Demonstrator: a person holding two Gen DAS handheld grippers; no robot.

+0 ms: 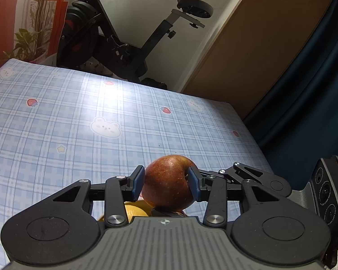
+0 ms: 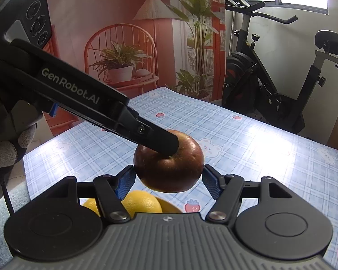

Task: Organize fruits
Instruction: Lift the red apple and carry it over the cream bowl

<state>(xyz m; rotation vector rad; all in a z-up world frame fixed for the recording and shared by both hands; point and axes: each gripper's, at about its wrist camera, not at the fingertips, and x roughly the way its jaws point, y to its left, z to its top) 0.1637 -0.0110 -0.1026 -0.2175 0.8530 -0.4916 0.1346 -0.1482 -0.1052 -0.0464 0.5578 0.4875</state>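
Note:
A red-brown apple [image 1: 166, 177] hangs above the table with both grippers on it. My left gripper [image 1: 166, 183] is shut on it, with its blue pads [image 1: 138, 183] on the stem end and the opposite end. In the right wrist view, the left gripper's upper finger [image 2: 155, 137] comes in from the upper left and its tip rests in the stem dimple of the apple [image 2: 169, 171]. My right gripper [image 2: 169, 181] holds the apple's two sides with its pads [image 2: 126, 180] against the skin. Yellow round fruits [image 2: 142, 202] lie below, partly hidden by the gripper body.
The table [image 1: 78, 112] wears a blue checked cloth with bear and strawberry prints. An exercise bike [image 1: 115, 40] stands beyond its far edge. A wooden door [image 1: 259, 56] and a dark blue curtain [image 1: 315, 101] are at the right. A gloved hand [image 2: 2, 148] holds the left gripper.

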